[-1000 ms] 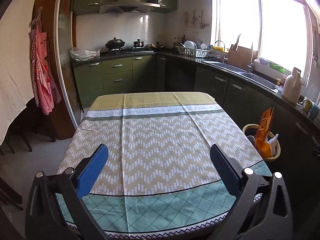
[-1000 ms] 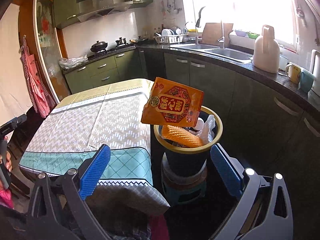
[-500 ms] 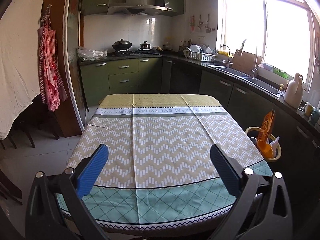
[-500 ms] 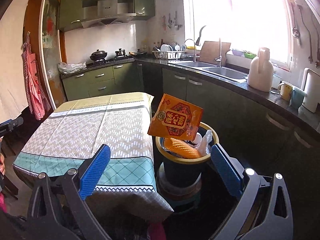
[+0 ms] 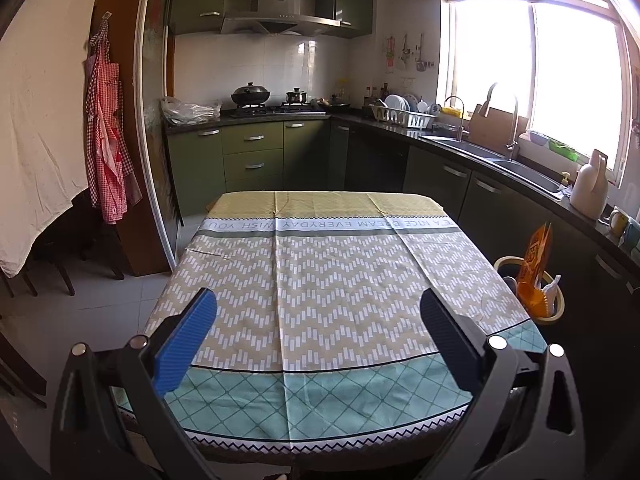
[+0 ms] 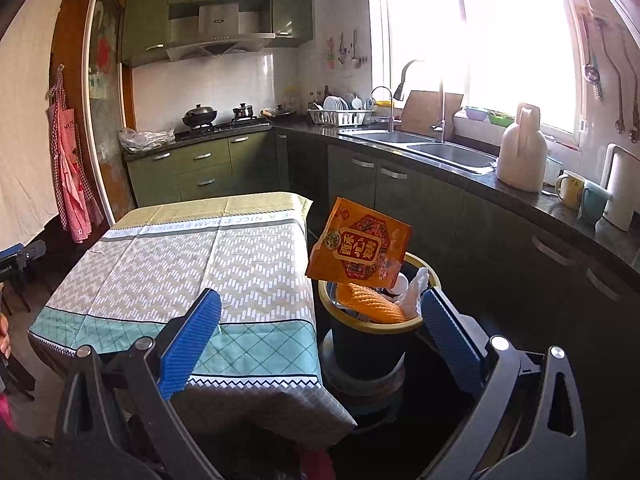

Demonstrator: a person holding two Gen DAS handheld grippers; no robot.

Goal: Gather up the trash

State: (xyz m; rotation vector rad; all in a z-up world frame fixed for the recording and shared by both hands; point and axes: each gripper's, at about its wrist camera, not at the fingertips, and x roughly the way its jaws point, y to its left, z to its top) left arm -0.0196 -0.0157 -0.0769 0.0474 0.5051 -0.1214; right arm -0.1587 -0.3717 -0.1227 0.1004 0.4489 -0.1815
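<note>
- Kitchen setting: green cabinets, a hob with pots, a sink under a bright window, all well beyond both claws.
- Table [image 5: 320,280], covered by a patterned tablecloth, lies directly ahead of and below the left gripper [image 5: 318,332]; in the right wrist view it sits ahead and to the left of the right gripper [image 6: 320,332]. No litter is visible on the cloth in either view.
- Trash bin [image 6: 372,320], dark with a yellow rim, stands just ahead of the right gripper, beside the table's corner and raised on a stool-like base. From the left gripper it sits off to the right, past the table edge.
- Orange snack packet [image 6: 360,252] stands upright out of the bin, leaning on the rim. Below it lie an orange mesh wrapper [image 6: 376,306] and white crumpled plastic [image 6: 412,292].
- Left gripper: jaws spread wide, nothing between them.
- Right gripper: jaws spread wide, nothing held; the bin appears between the pads but beyond them.
- Judgement: collection appears essentially complete. The packet is poorly seated and could tip out.
- Recommendation: if tidying, bring the right gripper in from above, press the packet down gently, and avoid knocking the bin off its base.
</note>
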